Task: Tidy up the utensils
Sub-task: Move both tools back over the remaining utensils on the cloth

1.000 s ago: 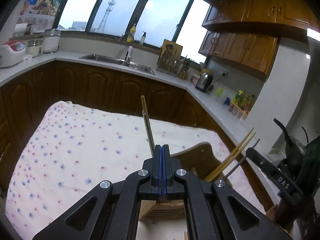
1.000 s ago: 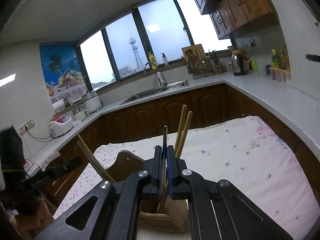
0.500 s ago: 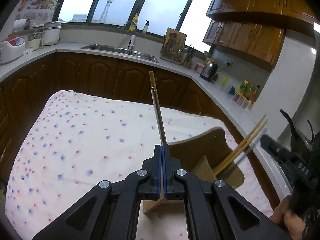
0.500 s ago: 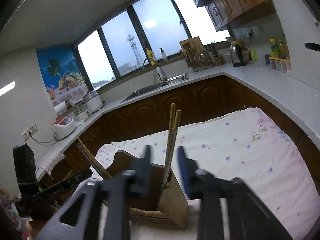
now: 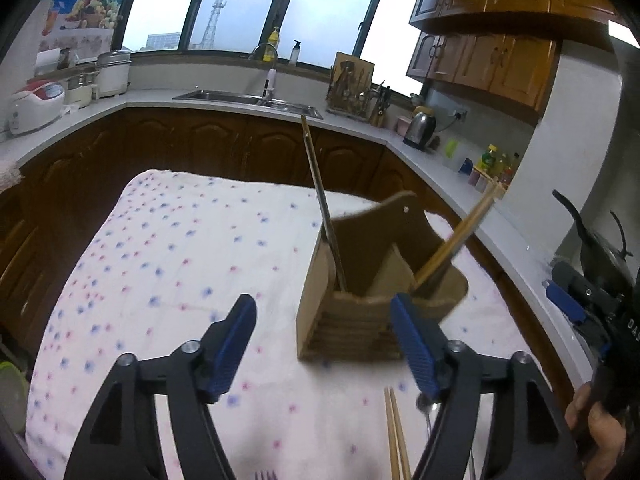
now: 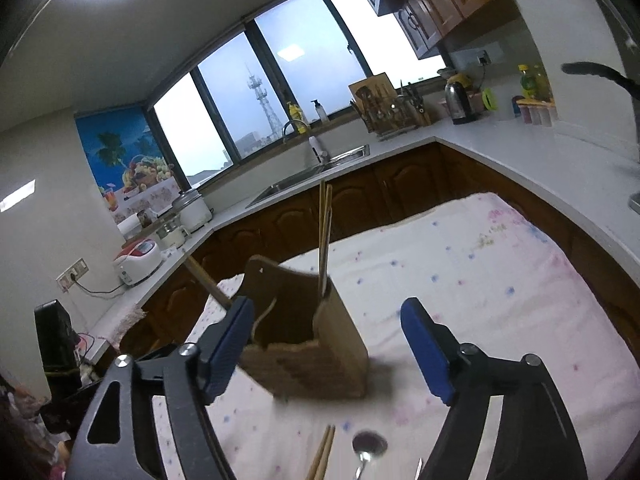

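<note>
— What have you got in front of you?

— A ridged, two-compartment wooden utensil holder [image 5: 352, 320] on the table's white cloth with blue and pink dots [image 5: 180, 248]. One slim bamboo-handled utensil [image 5: 320, 184] leans in one compartment, paired wooden chopsticks [image 6: 324, 232] in the other.

— And the jaws?

— My left gripper [image 5: 324, 344] and right gripper [image 6: 328, 344] have just been opening; both stand wide, nothing between them.

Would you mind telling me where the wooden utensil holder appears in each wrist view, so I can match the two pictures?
Left wrist view: the wooden utensil holder stands right of centre on the dotted cloth, partly behind the right jaw.
Right wrist view: the holder sits left of centre, between the open jaws.
Shared landmark: the tower outside the window.
</note>
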Action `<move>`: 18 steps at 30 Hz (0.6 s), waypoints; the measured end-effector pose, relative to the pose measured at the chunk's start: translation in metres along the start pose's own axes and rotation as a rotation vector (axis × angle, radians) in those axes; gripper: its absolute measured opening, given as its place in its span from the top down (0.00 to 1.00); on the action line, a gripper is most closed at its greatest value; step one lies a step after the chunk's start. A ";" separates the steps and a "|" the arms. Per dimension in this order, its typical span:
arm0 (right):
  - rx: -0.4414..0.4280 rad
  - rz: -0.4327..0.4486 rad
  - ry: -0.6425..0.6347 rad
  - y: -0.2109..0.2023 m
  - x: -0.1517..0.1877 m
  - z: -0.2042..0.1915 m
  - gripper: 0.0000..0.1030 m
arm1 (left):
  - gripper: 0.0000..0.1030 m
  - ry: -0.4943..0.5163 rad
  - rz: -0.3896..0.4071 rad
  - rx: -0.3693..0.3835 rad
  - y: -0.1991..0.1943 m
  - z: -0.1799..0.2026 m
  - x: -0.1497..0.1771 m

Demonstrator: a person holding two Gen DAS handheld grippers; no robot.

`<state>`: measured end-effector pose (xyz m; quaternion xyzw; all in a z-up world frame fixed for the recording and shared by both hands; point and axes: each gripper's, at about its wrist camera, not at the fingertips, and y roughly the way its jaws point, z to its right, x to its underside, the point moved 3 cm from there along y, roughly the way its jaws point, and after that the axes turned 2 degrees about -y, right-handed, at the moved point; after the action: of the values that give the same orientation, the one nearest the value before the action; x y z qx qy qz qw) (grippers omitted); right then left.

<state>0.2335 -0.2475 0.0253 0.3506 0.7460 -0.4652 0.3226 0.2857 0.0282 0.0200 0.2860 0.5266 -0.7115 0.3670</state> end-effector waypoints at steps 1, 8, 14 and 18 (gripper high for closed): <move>0.000 -0.002 -0.001 -0.006 0.004 0.000 0.21 | 0.28 -0.001 -0.002 -0.001 -0.006 0.000 0.004; 0.018 -0.027 0.000 -0.042 0.036 0.003 0.14 | 0.26 -0.019 -0.039 0.010 -0.049 0.000 0.037; 0.037 -0.056 0.009 -0.064 0.063 0.010 0.14 | 0.26 -0.013 -0.075 0.007 -0.078 0.004 0.064; 0.063 -0.066 0.015 -0.078 0.080 0.014 0.14 | 0.26 -0.016 -0.097 0.008 -0.090 0.006 0.077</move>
<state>0.1277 -0.2670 -0.0081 0.3394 0.7446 -0.4961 0.2903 0.1674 0.0208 0.0092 0.2559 0.5343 -0.7327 0.3350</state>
